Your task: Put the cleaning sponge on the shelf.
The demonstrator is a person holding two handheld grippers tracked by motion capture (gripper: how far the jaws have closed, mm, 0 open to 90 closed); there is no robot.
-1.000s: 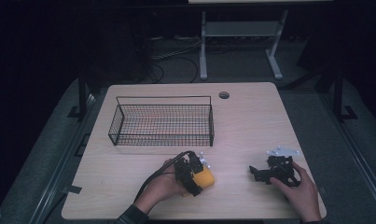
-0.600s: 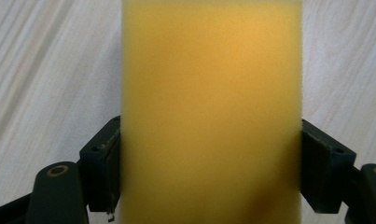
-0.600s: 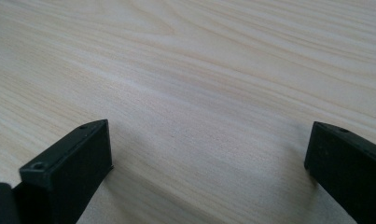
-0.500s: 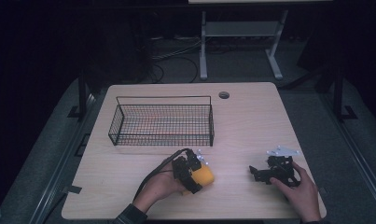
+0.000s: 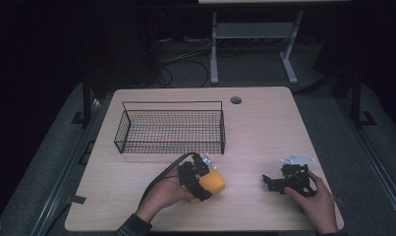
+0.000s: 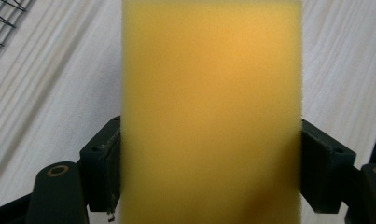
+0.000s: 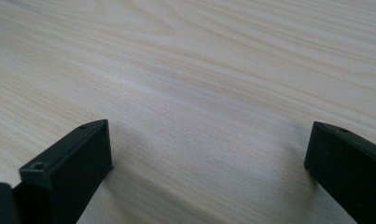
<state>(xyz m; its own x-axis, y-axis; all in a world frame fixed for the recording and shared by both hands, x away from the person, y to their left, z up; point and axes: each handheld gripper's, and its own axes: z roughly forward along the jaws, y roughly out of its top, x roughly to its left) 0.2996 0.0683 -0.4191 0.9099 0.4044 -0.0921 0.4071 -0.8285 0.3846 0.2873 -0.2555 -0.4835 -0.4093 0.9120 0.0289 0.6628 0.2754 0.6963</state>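
Observation:
A yellow sponge block (image 5: 212, 183) lies at the table's front middle, just in front of the wire basket (image 5: 170, 129). My left gripper (image 5: 201, 182) is shut on the yellow sponge (image 6: 209, 112), whose sides press against both black jaws in the left gripper view. My right gripper (image 5: 270, 183) rests low over the table at the front right, a hand on it. In the right gripper view my right gripper (image 7: 209, 163) stands open, its jaws wide apart over bare wood.
The black wire basket stands on the left half of the light wooden table (image 5: 264, 132). A round cable hole (image 5: 236, 100) sits near the far edge. Beyond the table are a white stand (image 5: 252, 34) and floor cables (image 5: 185, 59).
The left hand with the sponge has shifted slightly, little else. The right gripper has stayed put.

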